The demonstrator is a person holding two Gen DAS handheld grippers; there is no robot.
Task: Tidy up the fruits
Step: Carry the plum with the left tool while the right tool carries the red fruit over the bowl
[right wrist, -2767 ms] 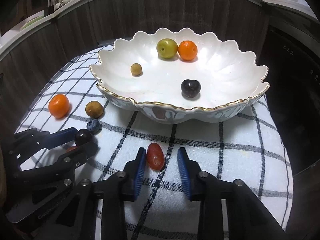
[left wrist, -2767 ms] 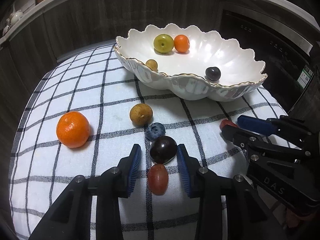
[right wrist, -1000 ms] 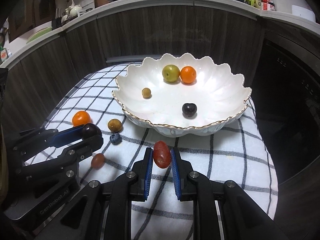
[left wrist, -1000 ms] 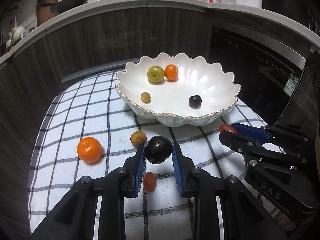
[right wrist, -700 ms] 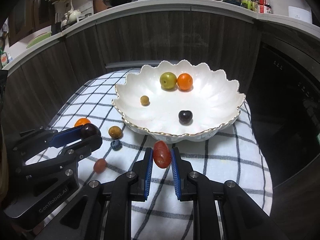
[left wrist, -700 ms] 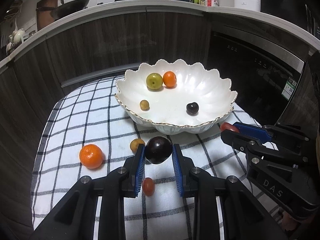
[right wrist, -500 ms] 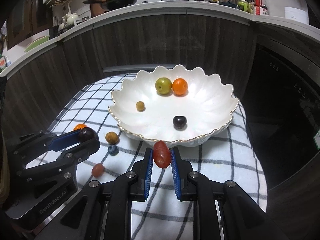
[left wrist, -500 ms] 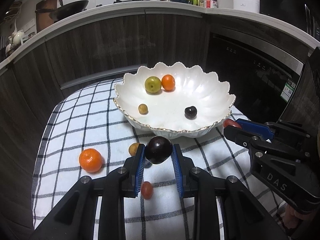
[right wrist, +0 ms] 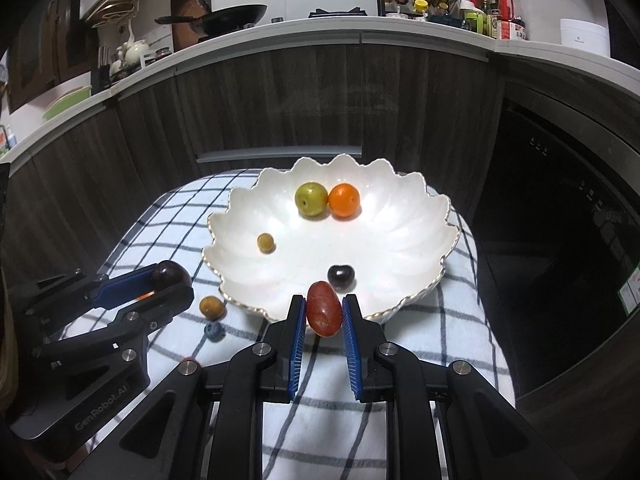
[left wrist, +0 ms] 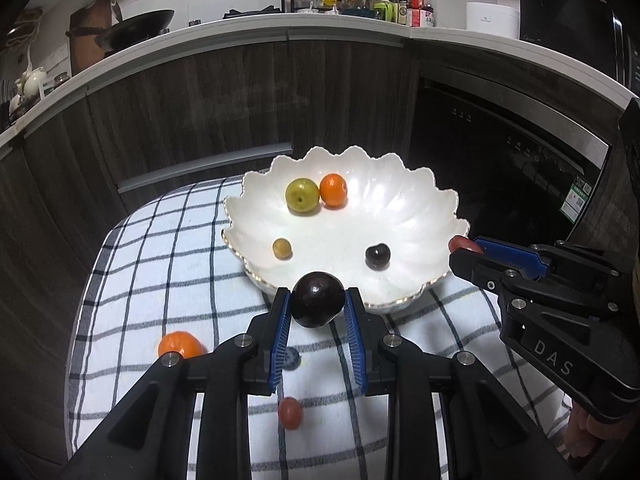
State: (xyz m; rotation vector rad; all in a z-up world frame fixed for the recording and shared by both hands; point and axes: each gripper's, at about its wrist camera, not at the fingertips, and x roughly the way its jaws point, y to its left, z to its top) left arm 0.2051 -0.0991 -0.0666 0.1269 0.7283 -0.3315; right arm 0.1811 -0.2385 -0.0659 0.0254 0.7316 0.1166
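White scalloped bowl [right wrist: 436, 236] on checked cloth [right wrist: 460, 344] held green fruit [right wrist: 311, 199], orange [right wrist: 343, 199], small yellow fruit [right wrist: 265, 242], dark cherry [right wrist: 340, 277]. Left gripper [left wrist: 318, 306] clamped on dark plum [left wrist: 317, 305], right gripper [right wrist: 323, 314] on red oblong fruit [right wrist: 323, 313], both at near rim.

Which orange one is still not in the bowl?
The orange fruit on the checked cloth; the other orange one sits inside the white bowl.

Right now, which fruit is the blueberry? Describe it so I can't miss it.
Start at the white scalloped bowl on the checked cloth. Just outside its near-left rim lies a tan fruit; the blueberry sits right beside that, the only small dusty-blue sphere.
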